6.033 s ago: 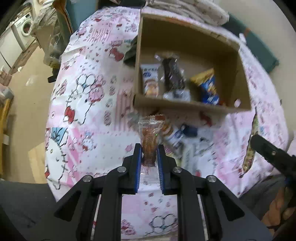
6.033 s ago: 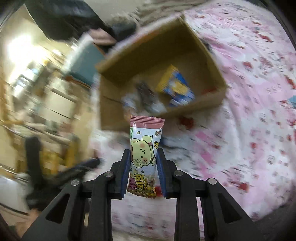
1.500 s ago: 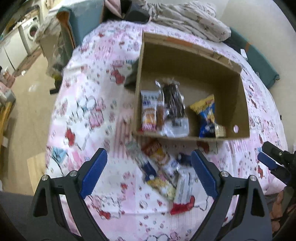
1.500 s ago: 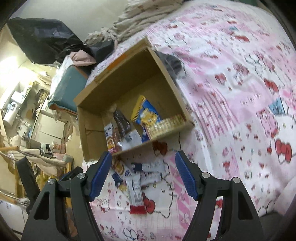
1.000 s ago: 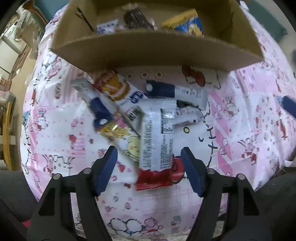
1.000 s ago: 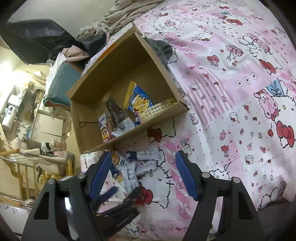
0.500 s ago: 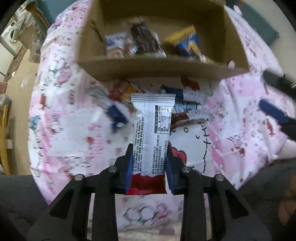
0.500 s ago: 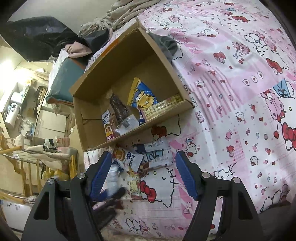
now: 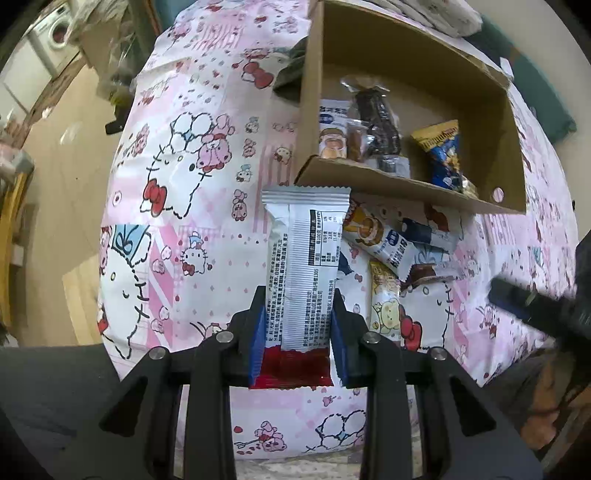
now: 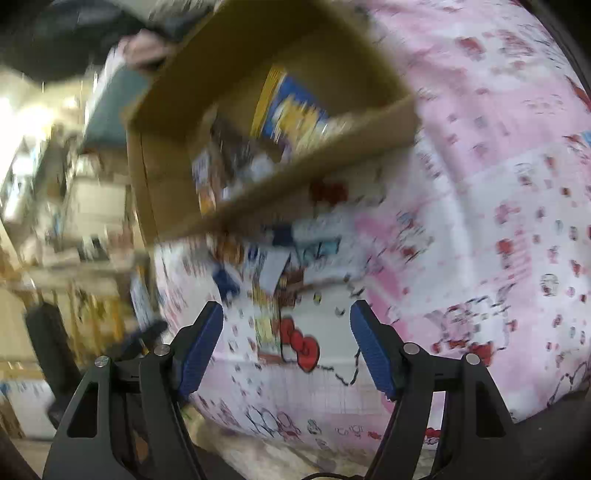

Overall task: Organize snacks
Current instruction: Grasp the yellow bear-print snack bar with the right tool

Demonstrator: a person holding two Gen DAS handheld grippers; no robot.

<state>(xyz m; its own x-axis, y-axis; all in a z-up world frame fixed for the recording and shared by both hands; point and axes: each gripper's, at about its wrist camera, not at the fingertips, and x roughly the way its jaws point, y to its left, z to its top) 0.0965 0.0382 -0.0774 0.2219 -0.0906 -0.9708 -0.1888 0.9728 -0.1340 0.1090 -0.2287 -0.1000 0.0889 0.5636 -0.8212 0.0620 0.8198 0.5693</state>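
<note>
My left gripper (image 9: 297, 339) is shut on a white snack bar (image 9: 304, 258) with a red end, held upright above the bed. Behind it stands the open cardboard box (image 9: 406, 184) with several snacks inside. More loose snacks (image 9: 388, 243) lie on the pink sheet in front of the box. My right gripper (image 10: 286, 347) is open and empty, low over the loose snacks (image 10: 275, 273) in front of the box (image 10: 258, 206); this view is blurred. The right gripper also shows at the right edge of the left wrist view (image 9: 532, 299).
The pink cartoon-print bed sheet (image 9: 177, 206) covers the bed. The bed's left edge drops to a wooden floor (image 9: 55, 184). A dark object (image 9: 291, 77) lies beside the box's left wall. Bedding (image 9: 436, 11) is piled behind the box.
My left gripper has lifted the white snack bar and swung left and back. My right gripper has dropped fast toward the loose snacks, still open.
</note>
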